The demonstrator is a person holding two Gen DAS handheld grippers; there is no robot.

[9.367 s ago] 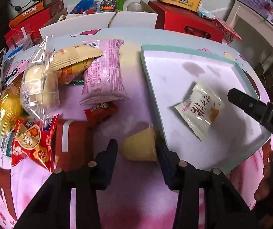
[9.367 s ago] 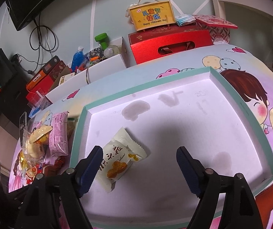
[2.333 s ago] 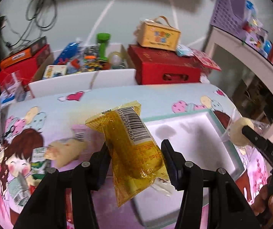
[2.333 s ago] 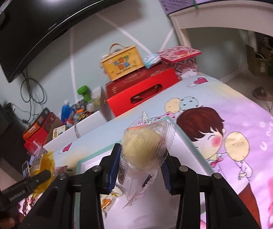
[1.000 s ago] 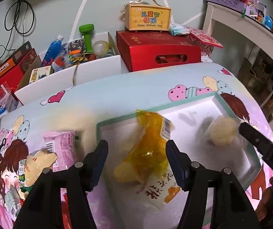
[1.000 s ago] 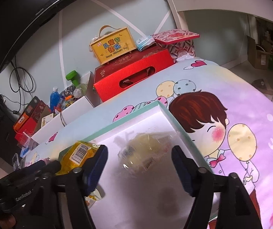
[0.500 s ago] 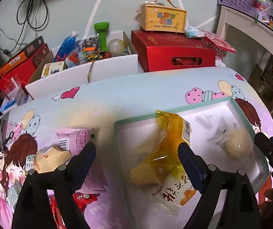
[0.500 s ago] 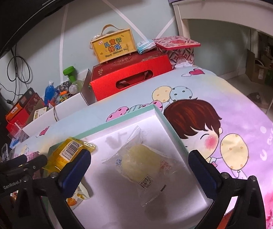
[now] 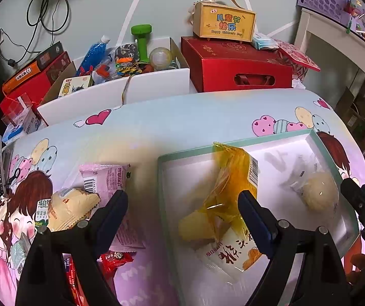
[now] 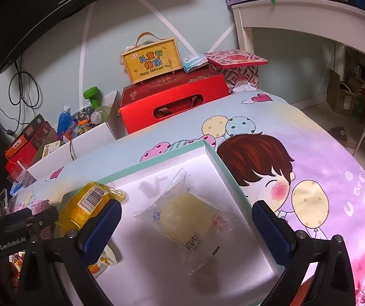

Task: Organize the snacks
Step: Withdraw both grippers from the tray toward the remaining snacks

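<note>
1. Here, both grippers are hanging over the tray point(image 9: 172, 158) on the cartoon-print bench point(image 9: 182, 117). The left gripper point(image 9: 183, 210) is standing with jaws wide and empty, having just been opening; the yellow packet point(image 9: 231, 178) is lying in the tray on the white packet point(image 9: 233, 252).
2. The right gripper point(image 10: 186, 225) is standing with jaws spread to their widest, having just been opening, holding nothing; the clear-wrapped cake point(image 10: 182, 219) is lying in the tray beneath.
3. The drop-off step is looking finished. Next, likely, the left gripper is reaching for the pink packet point(image 9: 106, 178) or the tan packet point(image 9: 70, 206) beside the tray.
4. The red packet point(image 9: 116, 258) is lying partly hidden behind the left jaw; the tray's near edge is cut off.
</note>
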